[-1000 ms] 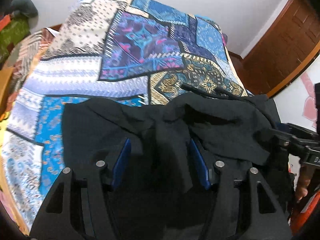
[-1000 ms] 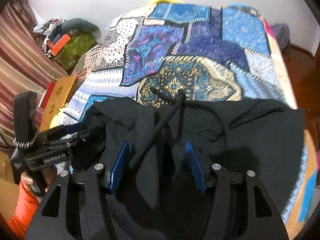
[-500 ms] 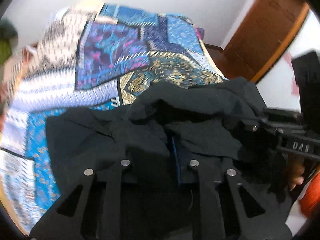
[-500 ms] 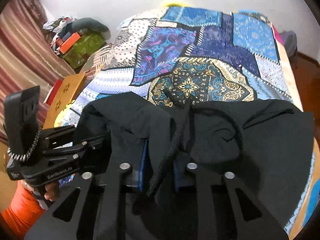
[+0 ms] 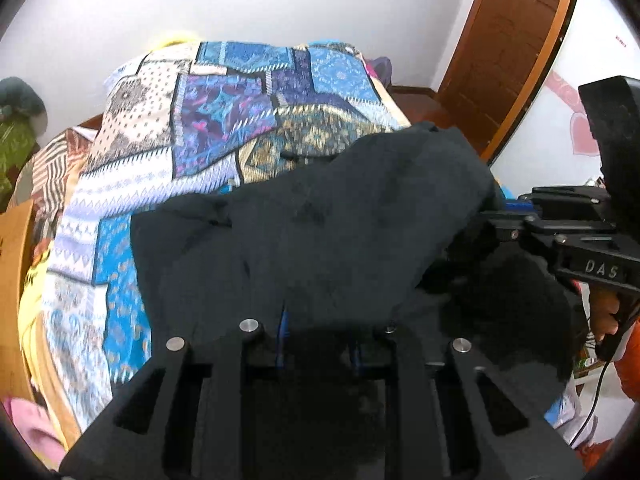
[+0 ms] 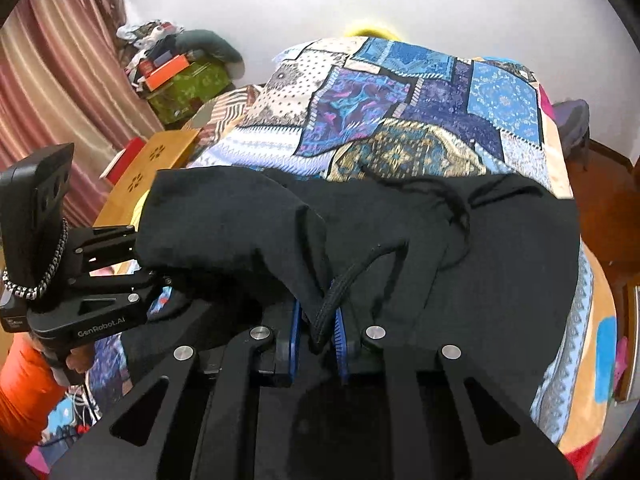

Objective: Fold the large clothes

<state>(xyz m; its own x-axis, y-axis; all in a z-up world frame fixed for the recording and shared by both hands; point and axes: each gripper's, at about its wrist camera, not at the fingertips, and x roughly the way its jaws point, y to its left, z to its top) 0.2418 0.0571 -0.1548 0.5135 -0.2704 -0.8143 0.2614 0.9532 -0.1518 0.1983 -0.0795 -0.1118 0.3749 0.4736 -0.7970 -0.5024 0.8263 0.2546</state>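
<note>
1. The left gripper [image 5: 318,334] is clamping a fold of the black garment [image 5: 340,220]. Its jaws have just been closing, and now only a narrow gap is staying between the blue pads [image 5: 283,330], filled with cloth.
2. The right gripper [image 6: 316,330] is pinching the same black garment [image 6: 460,272] together with a thick black cord [image 6: 348,280]. Its jaws have just been closing too, and the pads are pressing on the cloth.
3. The garment is lying at the near end of the bed, on the patchwork bedspread [image 6: 400,120], and its held edge is standing up from the cover.
4. At 10 o'clock in the right wrist view, a green box [image 6: 188,88] is carrying a pile of small things; I cannot tell what they are.
5. The far half of the bedspread, toward 12 o'clock, is lying bare up to the white wall [image 5: 320,0].
6. At 2 o'clock in the left wrist view, a brown door [image 5: 512,40] is standing beside the bed.
</note>
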